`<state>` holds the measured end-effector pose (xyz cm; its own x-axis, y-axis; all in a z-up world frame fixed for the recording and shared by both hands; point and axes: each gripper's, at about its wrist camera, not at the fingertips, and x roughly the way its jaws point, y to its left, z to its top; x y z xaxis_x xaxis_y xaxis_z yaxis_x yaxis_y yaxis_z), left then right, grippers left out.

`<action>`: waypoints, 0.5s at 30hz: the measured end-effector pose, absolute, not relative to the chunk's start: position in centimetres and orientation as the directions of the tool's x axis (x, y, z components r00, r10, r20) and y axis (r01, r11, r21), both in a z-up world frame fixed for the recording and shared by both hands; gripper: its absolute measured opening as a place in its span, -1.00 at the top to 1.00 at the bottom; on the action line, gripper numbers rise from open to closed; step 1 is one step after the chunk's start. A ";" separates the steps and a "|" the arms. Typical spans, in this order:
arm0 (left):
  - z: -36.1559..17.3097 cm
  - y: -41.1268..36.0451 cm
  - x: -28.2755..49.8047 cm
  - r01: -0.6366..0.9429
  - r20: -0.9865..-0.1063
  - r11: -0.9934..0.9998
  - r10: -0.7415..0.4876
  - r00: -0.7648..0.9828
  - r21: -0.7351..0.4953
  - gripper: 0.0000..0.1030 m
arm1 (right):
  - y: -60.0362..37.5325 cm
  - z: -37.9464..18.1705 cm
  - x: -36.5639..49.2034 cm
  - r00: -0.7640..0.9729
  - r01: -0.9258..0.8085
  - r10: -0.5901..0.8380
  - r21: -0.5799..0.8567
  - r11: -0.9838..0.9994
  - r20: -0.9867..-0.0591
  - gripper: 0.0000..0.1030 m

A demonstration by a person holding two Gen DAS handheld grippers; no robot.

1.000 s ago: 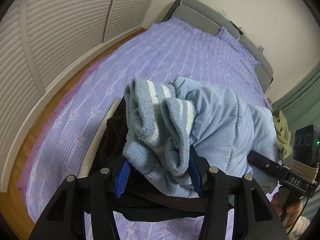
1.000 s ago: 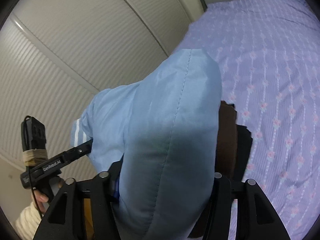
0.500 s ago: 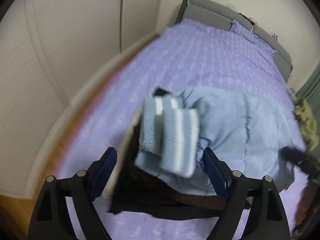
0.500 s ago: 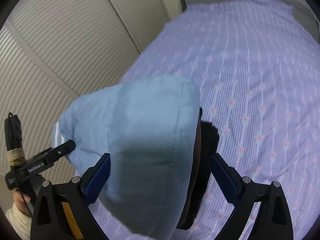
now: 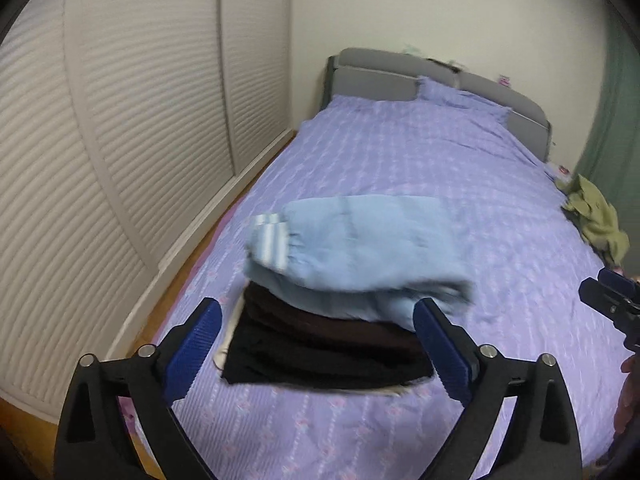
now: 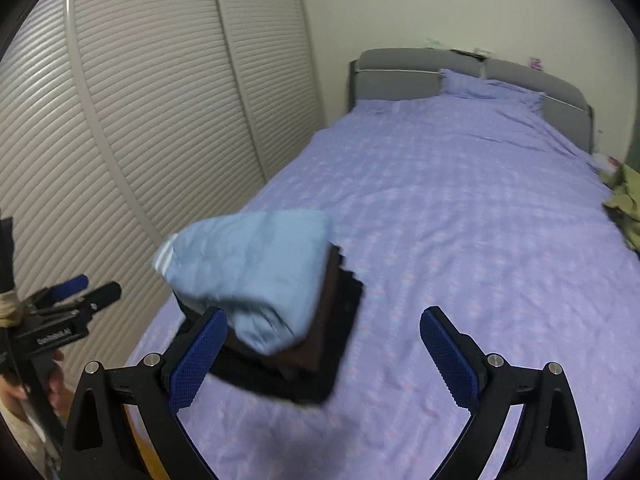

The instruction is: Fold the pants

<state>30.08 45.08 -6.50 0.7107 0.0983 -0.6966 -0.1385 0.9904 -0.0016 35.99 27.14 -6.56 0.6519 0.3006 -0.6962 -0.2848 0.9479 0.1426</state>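
Looking back a second, we had both sets of jaws closed on the light blue pants (image 5: 360, 252); now they lie folded on top of a stack of dark garments (image 5: 320, 344) near the foot of the bed (image 5: 420, 152), and nothing is between either pair of fingers. Our left gripper (image 5: 316, 356) has just been opening and now stands released, its blue pads spread wide on either side of the stack and clear of the cloth. It has also pulled back and risen, so the whole bed shows where before the striped cuff (image 5: 272, 242) filled the view. Our right gripper (image 6: 324, 360) has likewise just been opening and stands released; the pants (image 6: 256, 276) sit ahead of its left finger rather than between the two.

Starting at the left, the louvered closet doors (image 5: 120, 140) run along the bed. The pile is motion-blurred in both views, so we can count perhaps a brown layer and a black one under the pants, with a pale edge (image 5: 228, 344) beneath that we cannot identify. At the far right of the left wrist view the right gripper is cut off by the frame edge, and a crumpled green cloth (image 5: 600, 220) lies at the bed's side, partly out of view.
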 end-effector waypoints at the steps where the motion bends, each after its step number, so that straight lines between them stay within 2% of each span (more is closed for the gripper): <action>1: -5.9 43.8 29.3 -0.129 -0.691 0.992 0.100 0.716 0.010 -0.93 | 26.2 -6.2 34.8 0.655 -0.271 0.291 0.143 0.952 -0.698 -0.90; 3: -4.8 41.2 27.6 -0.113 -0.678 0.993 0.094 0.729 0.016 -1.00 | 23.5 -5.4 32.4 0.668 -0.232 0.270 0.150 0.961 -0.694 -0.90; 15: -1.1 26.2 17.4 -0.005 -0.665 1.000 -0.012 0.747 -0.023 -1.00 | 10.6 -0.7 19.1 0.734 -0.093 0.156 0.130 0.987 -0.661 -0.99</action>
